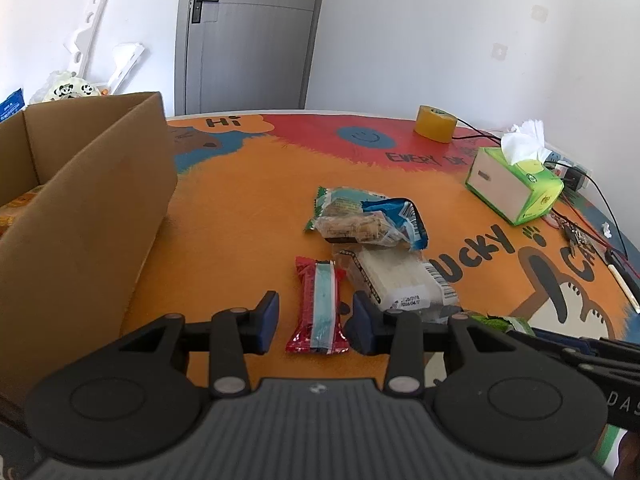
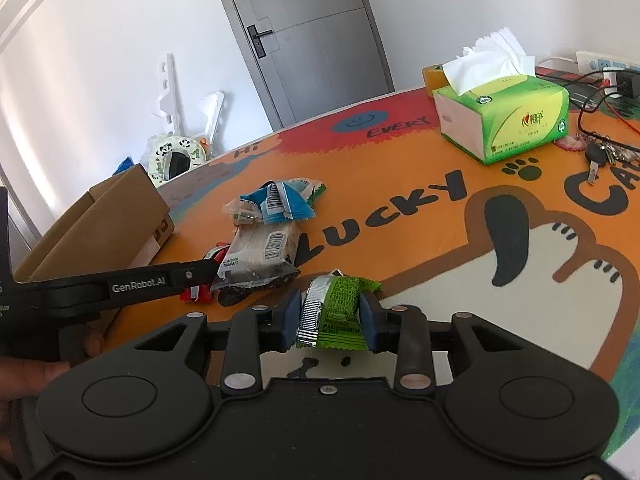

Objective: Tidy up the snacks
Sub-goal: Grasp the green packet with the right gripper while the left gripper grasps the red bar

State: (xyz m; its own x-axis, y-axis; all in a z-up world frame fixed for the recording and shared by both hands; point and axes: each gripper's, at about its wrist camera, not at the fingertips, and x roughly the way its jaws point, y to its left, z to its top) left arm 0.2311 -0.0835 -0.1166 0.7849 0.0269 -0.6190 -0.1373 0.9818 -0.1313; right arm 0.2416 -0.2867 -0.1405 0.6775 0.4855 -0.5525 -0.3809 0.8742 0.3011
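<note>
A: Quick check. Your left gripper (image 1: 314, 314) has its jaws partly apart, straddling the red foil-wrapped snack bar with the pale blue stripe (image 1: 318, 306); the pads aren't pressing it. The bar lies flat on the orange cartoon-print tablecloth (image 1: 248, 200), at 6 o'clock from the pile of clear and blue snack packets (image 1: 366, 218).

B: And your right gripper (image 2: 330, 314)?

A: Clamped on the small green-and-silver crinkly snack packet (image 2: 334, 312), pads on both long sides.

B: Handling?

A: The bar looks light and thin, with slick foil and soft ends. You'd best pinch it across the middle of its long edges, not the crimped ends, or it may slide. Don't squeeze hard; the contents could crack. The open brown cardboard box (image 1: 92, 184) sits at 10 o'clock from the bar.
</note>
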